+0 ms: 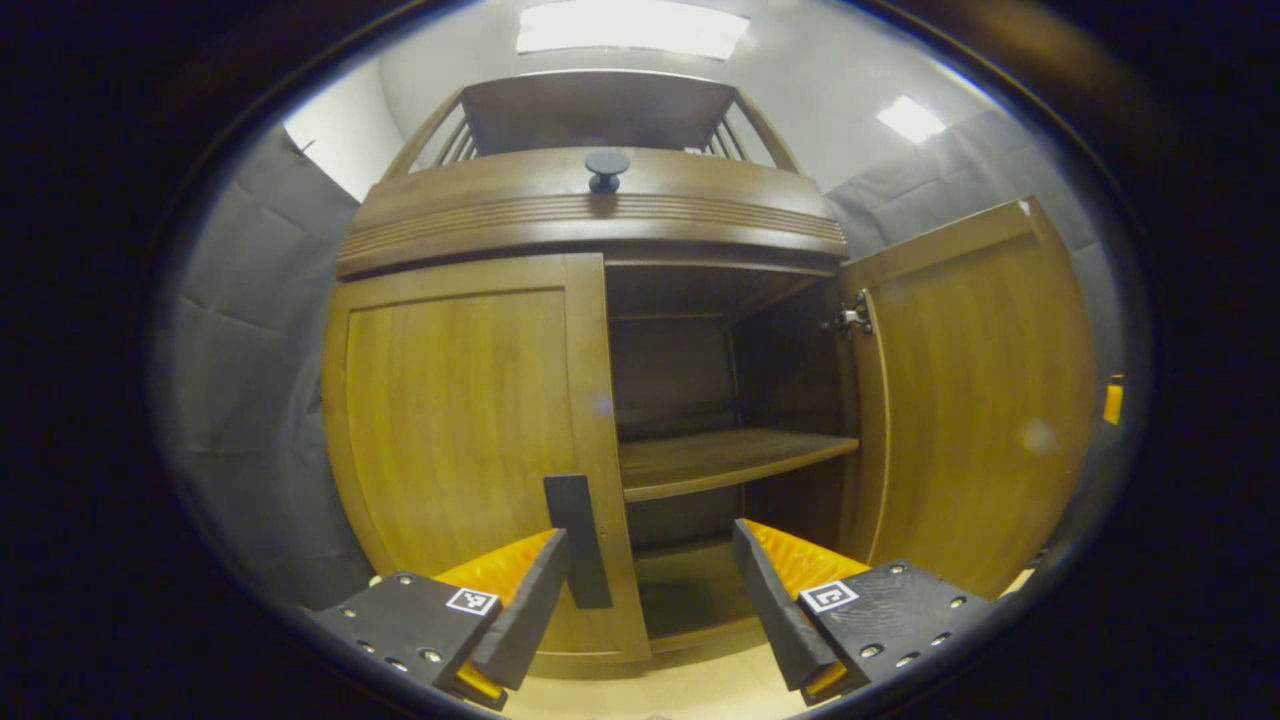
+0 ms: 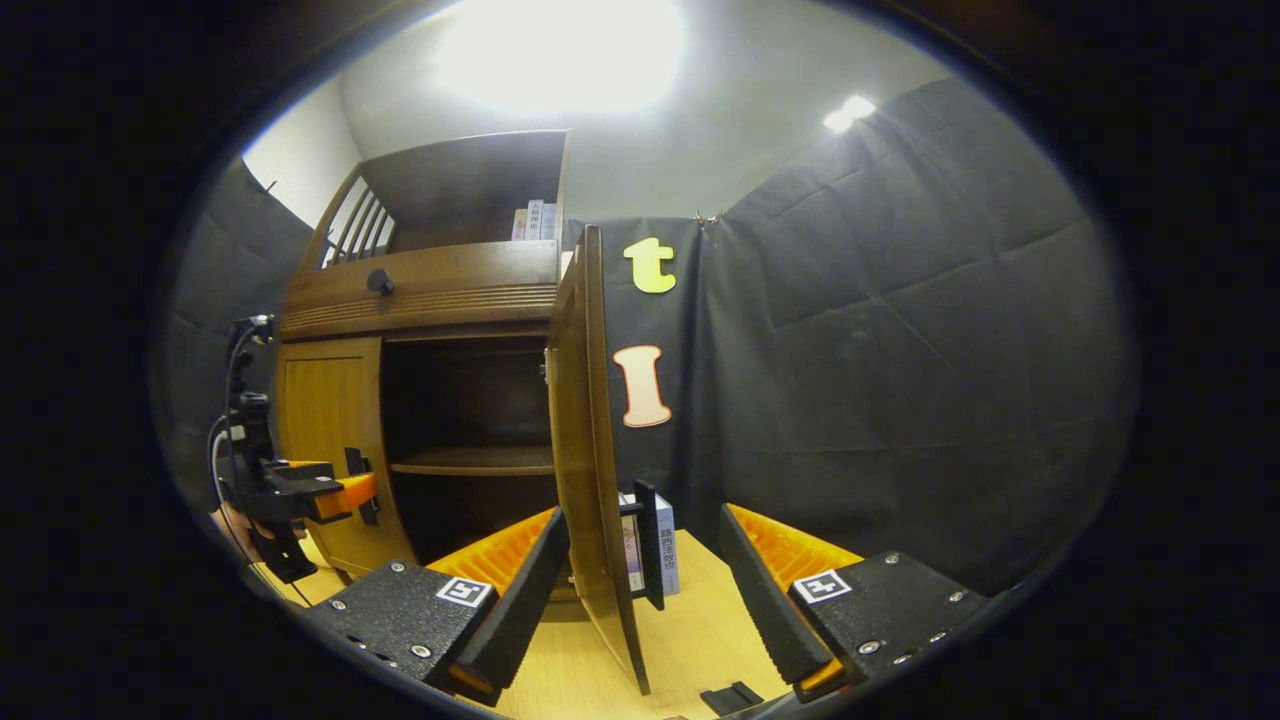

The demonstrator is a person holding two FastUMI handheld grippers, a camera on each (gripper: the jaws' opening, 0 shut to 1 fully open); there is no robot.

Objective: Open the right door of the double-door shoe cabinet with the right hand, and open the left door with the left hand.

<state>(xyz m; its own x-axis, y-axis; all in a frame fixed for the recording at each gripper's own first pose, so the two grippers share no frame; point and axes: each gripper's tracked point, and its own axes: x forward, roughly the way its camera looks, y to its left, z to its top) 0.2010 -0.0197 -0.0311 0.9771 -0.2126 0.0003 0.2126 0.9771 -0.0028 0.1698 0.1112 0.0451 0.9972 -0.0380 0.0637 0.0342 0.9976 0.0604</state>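
The left door is shut, with its dark handle by our left gripper, whose fingers are wide apart and hold nothing. We should close on the handle and pull slowly. The right door stands open between our right gripper's spread, empty fingers.

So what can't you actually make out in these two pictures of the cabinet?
- Lower compartment under the shelf, left gripper view: lost in shadow, and the left gripper covers its front.
- Space behind the closed left door: the door hides it.
- Books on top, right gripper view: too small to tell apart.
- Books behind the open right door: partly hidden by its edge and handle.
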